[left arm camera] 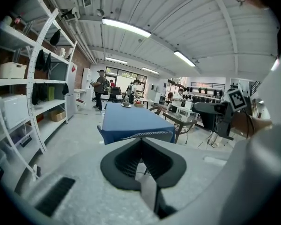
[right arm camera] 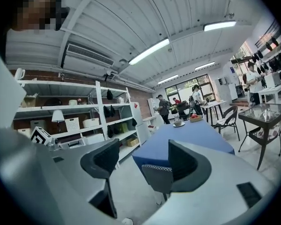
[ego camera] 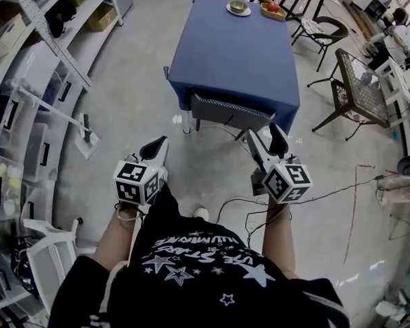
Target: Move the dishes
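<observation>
The dishes sit at the far end of the table (ego camera: 232,53), well apart from both of your hands: a bowl (ego camera: 238,7) on its plate, and just beside it to the right a tray (ego camera: 273,10) holding something red. The table's long axis runs straight away from you, so you have its whole length to cover before any reach. Your left gripper (ego camera: 160,146) has its jaws pressed together with nothing between them, while your right gripper (ego camera: 264,136) has its jaws spread and empty. Neither is meaningfully nearer, though the dishes lie toward the right corner, which favours the right hand. A chair (ego camera: 231,111) is tucked in at the near end, blocking a straight approach. The floor between the table and the shelves (ego camera: 27,80) on your left looks wider than the right side, where a glass side table (ego camera: 361,87) crowds the lane and a cable (ego camera: 328,195) trails across the floor
</observation>
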`<state>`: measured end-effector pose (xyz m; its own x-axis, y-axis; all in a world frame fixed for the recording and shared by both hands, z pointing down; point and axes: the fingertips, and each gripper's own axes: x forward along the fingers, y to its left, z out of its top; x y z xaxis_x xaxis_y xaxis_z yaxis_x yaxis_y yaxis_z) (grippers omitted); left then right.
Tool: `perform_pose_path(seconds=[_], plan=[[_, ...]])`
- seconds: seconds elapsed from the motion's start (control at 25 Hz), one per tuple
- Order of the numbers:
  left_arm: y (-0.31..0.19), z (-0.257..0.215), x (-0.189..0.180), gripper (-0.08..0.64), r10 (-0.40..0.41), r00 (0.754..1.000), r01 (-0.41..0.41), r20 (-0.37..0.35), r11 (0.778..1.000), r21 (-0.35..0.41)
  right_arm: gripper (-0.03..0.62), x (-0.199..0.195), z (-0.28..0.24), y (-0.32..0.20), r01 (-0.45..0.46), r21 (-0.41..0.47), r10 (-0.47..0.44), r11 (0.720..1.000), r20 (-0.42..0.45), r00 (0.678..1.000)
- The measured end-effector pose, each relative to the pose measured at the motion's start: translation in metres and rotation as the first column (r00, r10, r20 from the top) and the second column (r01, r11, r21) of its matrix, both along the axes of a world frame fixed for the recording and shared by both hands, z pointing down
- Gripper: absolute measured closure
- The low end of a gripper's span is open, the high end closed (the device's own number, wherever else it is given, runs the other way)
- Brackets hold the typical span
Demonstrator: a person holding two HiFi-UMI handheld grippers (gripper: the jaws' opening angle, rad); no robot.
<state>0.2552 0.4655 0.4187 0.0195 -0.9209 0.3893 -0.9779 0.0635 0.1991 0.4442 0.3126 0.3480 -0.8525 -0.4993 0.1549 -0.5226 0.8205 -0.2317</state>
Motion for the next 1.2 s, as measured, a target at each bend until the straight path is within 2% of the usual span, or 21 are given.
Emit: perform_pose_path(seconds=[0.24, 0.52, 0.76, 0.92, 1.2], plan=[[-0.034, 0.011, -0.084, 0.540, 0.017, 0.999, -0.017, -0.027, 1.000, 0.005, 0.253, -0.076, 0.007, -0.034, -0.046, 0.005, 0.046, 0.999, -0.038, 0.998], [-0.086, 0.007, -0.195, 0.540, 0.070, 0.998, -0.070, -0.007, 0.997, 0.023, 0.253, -0.179, 0.000, -0.087, -0.110, 0.018, 0.111, 0.994, -0.038, 0.993], [-0.099, 0.012, -0.275, 0.540, 0.090, 0.995, -0.089, -0.043, 0.996, 0.027, 0.255, -0.249, -0.009, -0.112, -0.182, 0.024, 0.182, 0.983, -0.011, 0.983], [-0.113, 0.021, -0.305, 0.540, 0.110, 0.992, -0.109, -0.066, 0.994, 0.016, 0.255, -0.266, -0.010, -0.121, -0.215, 0.033, 0.217, 0.976, -0.043, 0.975], [-0.145, 0.030, -0.308, 0.540, 0.154, 0.983, -0.153, -0.098, 0.988, 0.019, 0.255, -0.268, -0.008, -0.150, -0.260, 0.037, 0.262, 0.965, -0.070, 0.962]])
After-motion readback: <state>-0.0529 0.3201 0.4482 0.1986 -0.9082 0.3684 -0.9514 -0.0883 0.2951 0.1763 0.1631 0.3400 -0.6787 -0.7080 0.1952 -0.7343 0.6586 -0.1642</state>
